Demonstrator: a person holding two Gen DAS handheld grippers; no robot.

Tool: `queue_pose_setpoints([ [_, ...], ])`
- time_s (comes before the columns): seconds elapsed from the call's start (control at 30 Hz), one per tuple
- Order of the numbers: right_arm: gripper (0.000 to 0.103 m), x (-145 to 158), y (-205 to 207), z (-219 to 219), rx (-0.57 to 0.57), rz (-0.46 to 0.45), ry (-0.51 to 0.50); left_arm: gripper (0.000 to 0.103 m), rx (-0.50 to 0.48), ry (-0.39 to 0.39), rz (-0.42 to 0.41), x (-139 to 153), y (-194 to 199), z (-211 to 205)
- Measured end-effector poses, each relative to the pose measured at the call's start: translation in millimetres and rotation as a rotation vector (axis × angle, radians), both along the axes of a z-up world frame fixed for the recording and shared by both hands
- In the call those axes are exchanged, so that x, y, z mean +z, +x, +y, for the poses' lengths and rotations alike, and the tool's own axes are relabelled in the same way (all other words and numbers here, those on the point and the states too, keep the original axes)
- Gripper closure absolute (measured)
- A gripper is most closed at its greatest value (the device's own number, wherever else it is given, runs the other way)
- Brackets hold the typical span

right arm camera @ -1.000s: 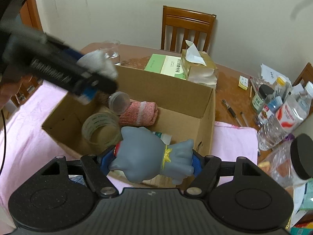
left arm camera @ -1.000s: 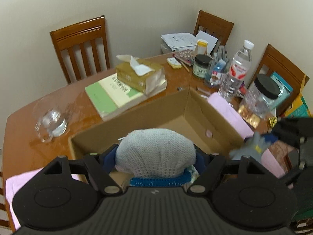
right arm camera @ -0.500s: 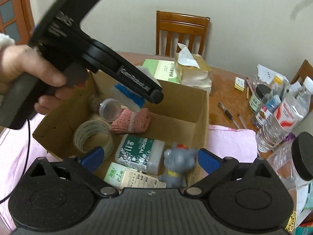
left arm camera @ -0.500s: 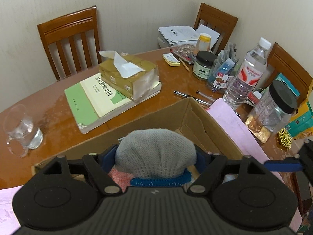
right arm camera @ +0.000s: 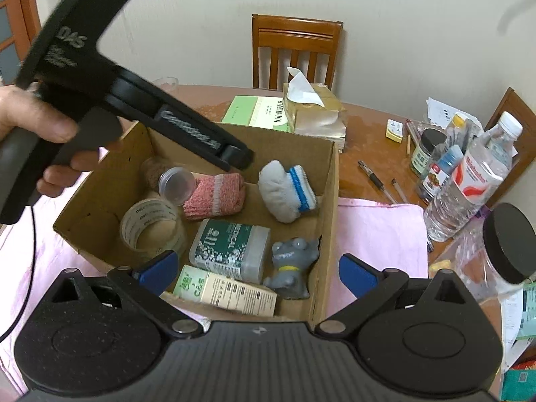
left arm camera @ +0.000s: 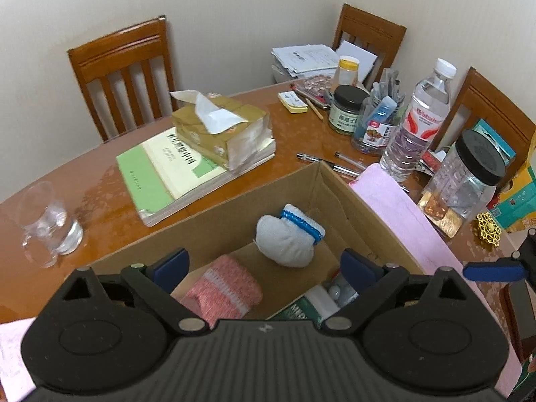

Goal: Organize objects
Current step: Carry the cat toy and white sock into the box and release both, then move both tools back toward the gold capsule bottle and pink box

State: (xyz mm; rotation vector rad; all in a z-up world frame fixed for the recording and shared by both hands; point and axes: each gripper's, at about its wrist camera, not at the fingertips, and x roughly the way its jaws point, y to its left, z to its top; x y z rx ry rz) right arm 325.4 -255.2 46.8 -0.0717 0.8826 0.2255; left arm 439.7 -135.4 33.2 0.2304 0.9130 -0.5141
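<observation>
Right wrist view: the right gripper point(right arm camera: 258, 269) hangs over the near edge of one cardboard box point(right arm camera: 330, 181), blue-padded jaws spread wide with nothing between them. Seven things lie in the box: one grey knitted pouch with a blue band point(right arm camera: 286, 192) near the far right wall, one pink knitted pouch point(right arm camera: 214, 196) just left of it, one clear lidded jar point(right arm camera: 174, 184), one roll of clear tape point(right arm camera: 152, 226), one green "MEDICAL" pack point(right arm camera: 231, 251), one cream carton point(right arm camera: 227, 289), and one grey shark-like toy point(right arm camera: 293, 266) standing by the right wall. A hand point(right arm camera: 40, 130) holds the left gripper point(left arm camera: 264, 263) above the box's left side; in the left wrist view its jaws are likewise spread and hold nothing. On the table point(left arm camera: 100, 177) behind sit one tissue pack point(left arm camera: 221, 129) atop one green book point(left arm camera: 167, 174), one glass mug point(left arm camera: 50, 224), one water bottle point(left arm camera: 418, 120), and three wooden chairs stand around.
</observation>
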Motion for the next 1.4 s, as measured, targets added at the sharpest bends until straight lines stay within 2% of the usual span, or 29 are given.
queue_pose_setpoints([
  [0.13, 0.000, -12.8, -20.2, 1.3, 0.002, -0.024, 0.011, 0.005, 0.014, 0.009, -0.028, -1.4, -22.0, 11.4],
  [0.2, 0.000, -18.2, -28.6, 2.4, -0.032, 0.000, 0.010, 0.005, 0.050, 0.013, -0.024, -0.9, -33.8, 19.7],
  [0.27, 0.000, -23.6, -38.2, 2.7, -0.016, 0.013, 0.043, 0.005, 0.051, 0.010, -0.005, -0.2, -45.6, 27.6],
  [0.37, 0.000, -30.2, -51.3, 7.3, -0.027, 0.013, 0.009, 0.005, 0.066, 0.038, -0.036, 1.7, -64.3, 38.8],
  [0.73, 0.000, -45.5, -73.2, 9.9, -0.089, 0.050, 0.060, 0.005, 0.102, 0.065, -0.062, -9.1, -116.0, 63.7],
  [1.07, 0.000, -62.7, -87.4, 8.2, -0.158, 0.076, 0.060, 0.005, 0.145, 0.031, -0.028, -34.6, -150.7, 81.4],
  [1.4, 0.000, -71.0, -100.1, -4.4, -0.232, 0.097, 0.078, 0.005, 0.251, 0.080, 0.010, -75.7, -168.4, 108.7],
])
